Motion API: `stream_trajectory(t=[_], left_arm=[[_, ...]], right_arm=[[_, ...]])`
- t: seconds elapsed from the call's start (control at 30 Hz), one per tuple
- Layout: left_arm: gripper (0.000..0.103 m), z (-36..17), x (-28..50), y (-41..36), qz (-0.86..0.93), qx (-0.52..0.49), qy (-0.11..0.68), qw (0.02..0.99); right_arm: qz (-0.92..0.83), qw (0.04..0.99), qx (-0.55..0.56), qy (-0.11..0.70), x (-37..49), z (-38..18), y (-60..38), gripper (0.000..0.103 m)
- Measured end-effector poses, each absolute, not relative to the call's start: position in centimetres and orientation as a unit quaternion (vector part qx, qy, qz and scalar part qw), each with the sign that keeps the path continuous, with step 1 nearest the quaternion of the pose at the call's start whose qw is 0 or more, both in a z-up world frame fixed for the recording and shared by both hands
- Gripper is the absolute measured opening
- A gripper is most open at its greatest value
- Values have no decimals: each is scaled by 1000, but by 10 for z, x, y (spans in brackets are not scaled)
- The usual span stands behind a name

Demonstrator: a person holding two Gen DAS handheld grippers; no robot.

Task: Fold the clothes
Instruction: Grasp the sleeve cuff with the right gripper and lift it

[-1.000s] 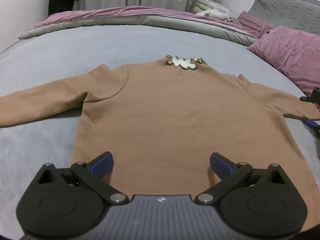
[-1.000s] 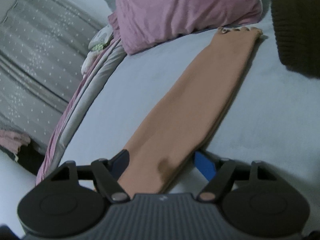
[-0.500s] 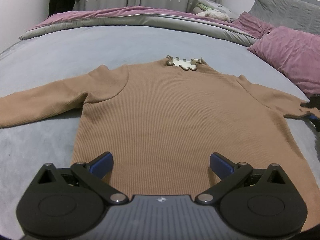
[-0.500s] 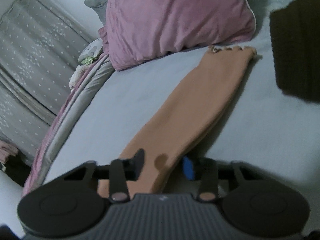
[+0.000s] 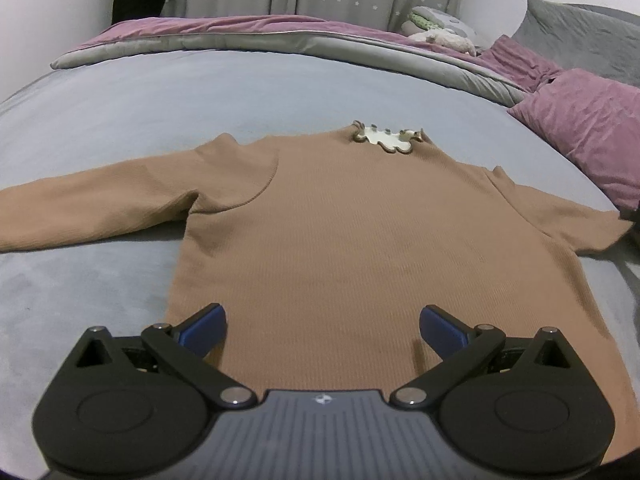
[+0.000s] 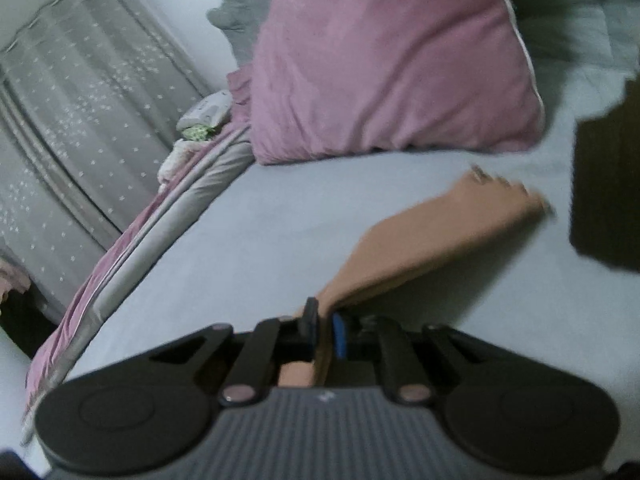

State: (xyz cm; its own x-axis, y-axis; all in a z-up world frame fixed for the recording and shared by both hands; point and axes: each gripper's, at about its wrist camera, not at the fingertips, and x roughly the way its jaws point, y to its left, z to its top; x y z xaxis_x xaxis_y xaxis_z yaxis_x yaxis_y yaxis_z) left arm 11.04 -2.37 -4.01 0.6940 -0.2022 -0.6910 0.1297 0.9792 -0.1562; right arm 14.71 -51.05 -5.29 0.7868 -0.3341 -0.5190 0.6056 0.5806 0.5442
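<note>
We see the sweater (image 5: 340, 240) flat on the bed (image 5: 200, 92). Left tool (image 5: 322, 326) is spread wide over its near hem. Right tool (image 6: 325, 330) is clamped on the sleeve (image 6: 432, 236), lifting it.

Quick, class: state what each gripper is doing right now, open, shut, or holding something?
Left gripper: open, above the sweater's hem, holding nothing.
Right gripper: shut on the sweater's sleeve.

You see a tan sweater (image 5: 340, 248) lying flat on the bed, one sleeve (image 6: 432, 236) lifted up and pinched.
</note>
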Motion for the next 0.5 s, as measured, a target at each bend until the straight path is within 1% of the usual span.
stream_trajectory(t=[0.5], left_arm=[[103,-33,112,-12,-84,-73,378,919]], right_arm=[[-219,914,302,158,162,12,-432,8]])
